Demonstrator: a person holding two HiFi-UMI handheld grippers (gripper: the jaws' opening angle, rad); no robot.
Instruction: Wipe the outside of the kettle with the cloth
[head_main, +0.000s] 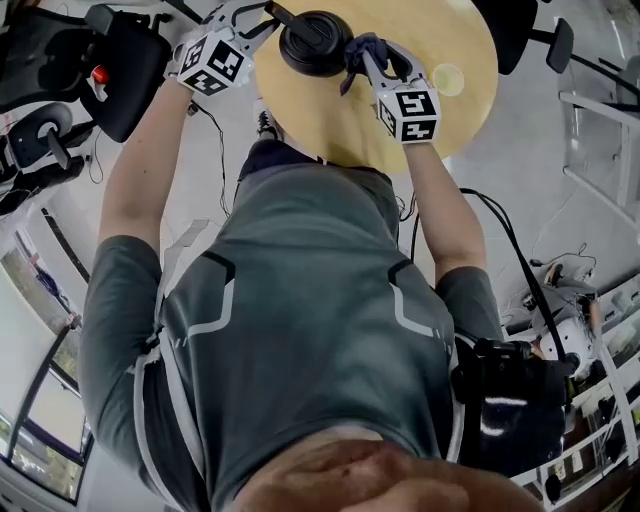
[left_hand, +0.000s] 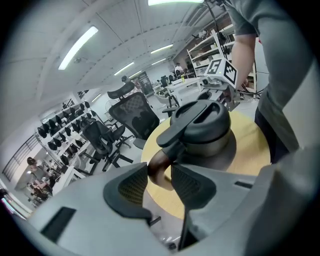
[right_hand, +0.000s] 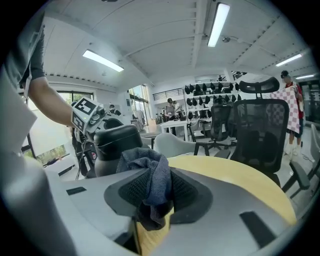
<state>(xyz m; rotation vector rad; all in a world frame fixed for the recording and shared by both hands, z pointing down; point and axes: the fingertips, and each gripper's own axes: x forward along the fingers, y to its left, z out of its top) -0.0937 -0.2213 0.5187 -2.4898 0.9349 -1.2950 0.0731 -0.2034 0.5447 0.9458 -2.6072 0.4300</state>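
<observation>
On the round yellow counter (head_main: 455, 30), at 12 o'clock in the head view, the black kettle (head_main: 315, 42) stands upright with its lid on. Your 2 arms reach up to it from either side.

Your left gripper (left_hand: 160, 176) comes in from the kettle's 10 o'clock side. Its jaws are drawn narrow and clamp the brown, curved lower end of the kettle's handle (left_hand: 158, 167); the dark pads press it on both sides.

Your right gripper (head_main: 362, 62) sits at the kettle's 3 o'clock side. Its jaws are closed on a bunched dark blue-grey cloth (right_hand: 150, 175), which bulges up above the pads and hangs a little below them. From the head view the cloth lies right at the kettle's wall; you cannot tell whether it actually touches.

In the right gripper view the kettle stands beyond the cloth toward 10 o'clock, with your left gripper's marker cube behind it. 1 small pale disc (head_main: 448, 78) lies on the counter at 4 o'clock from the kettle, apart from it. Black office chairs (right_hand: 260, 130) stand off the counter's far edge.
</observation>
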